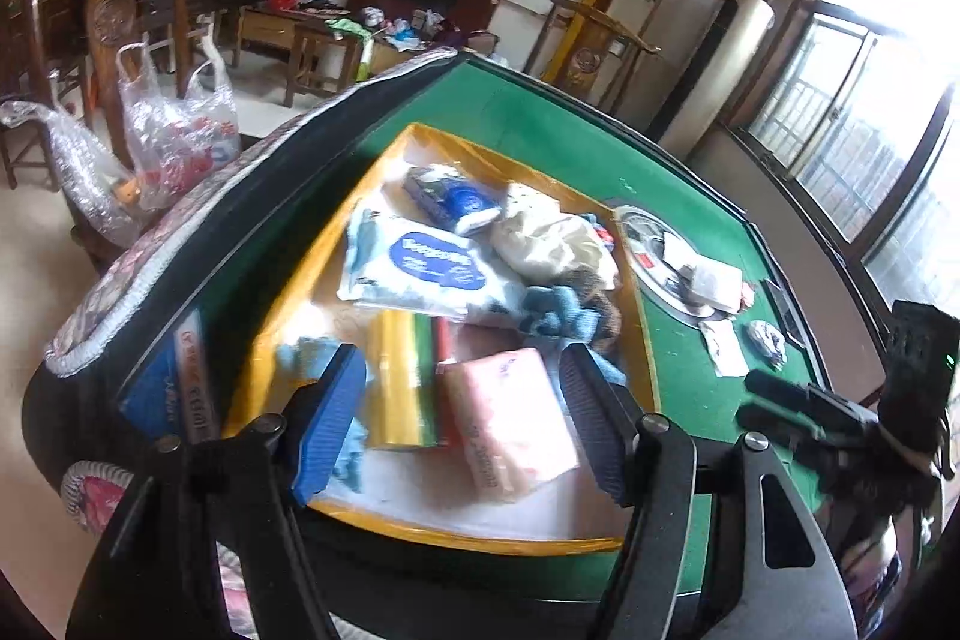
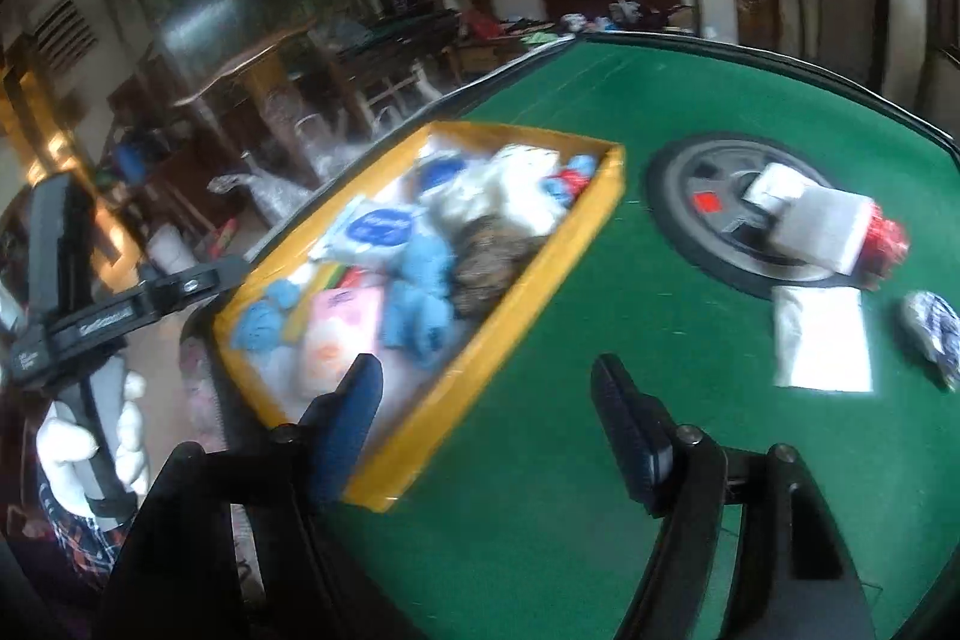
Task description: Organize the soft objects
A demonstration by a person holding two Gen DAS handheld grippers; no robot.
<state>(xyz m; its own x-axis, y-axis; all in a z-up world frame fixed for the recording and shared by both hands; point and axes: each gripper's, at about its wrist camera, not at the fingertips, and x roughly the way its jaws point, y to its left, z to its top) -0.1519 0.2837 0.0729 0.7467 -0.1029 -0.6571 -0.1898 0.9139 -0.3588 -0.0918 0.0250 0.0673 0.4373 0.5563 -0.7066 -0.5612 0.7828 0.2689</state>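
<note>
A green felt worktop point(image 2: 540, 460) is shown from two gripper cameras, with a yellow-rimmed tray point(image 2: 474, 352) set near its left edge. The tray is already filled with soft things: a white wet-wipe pack point(image 1: 432, 262) with a blue label, a pink tissue pack point(image 1: 510, 424), blue cloths point(image 2: 420, 292), a cream cloth point(image 1: 552, 238) and a brown furry item point(image 2: 492, 244). Well apart from the tray, on the bare felt to its right, a flat white packet point(image 2: 822, 340) and a small crumpled blue-and-white bundle point(image 2: 936, 334) are seen, near a round centre plate point(image 2: 690, 232) on which a white box point(image 2: 816, 214) rests. The left gripper point(image 1: 462, 412) is held above the tray's near end, jaws released and empty, with the pink pack showing between them but not touched. The right gripper point(image 2: 486, 418) is held over the tray's near corner and the felt, jaws likewise parted with nothing between them. The step in hand appears to be the turn from the tray towards the items left outside it. For the next move, the right gripper would probably need to be carried across to the white packet or the bundle, lowered, and its jaws closed gently on the soft material.
</note>
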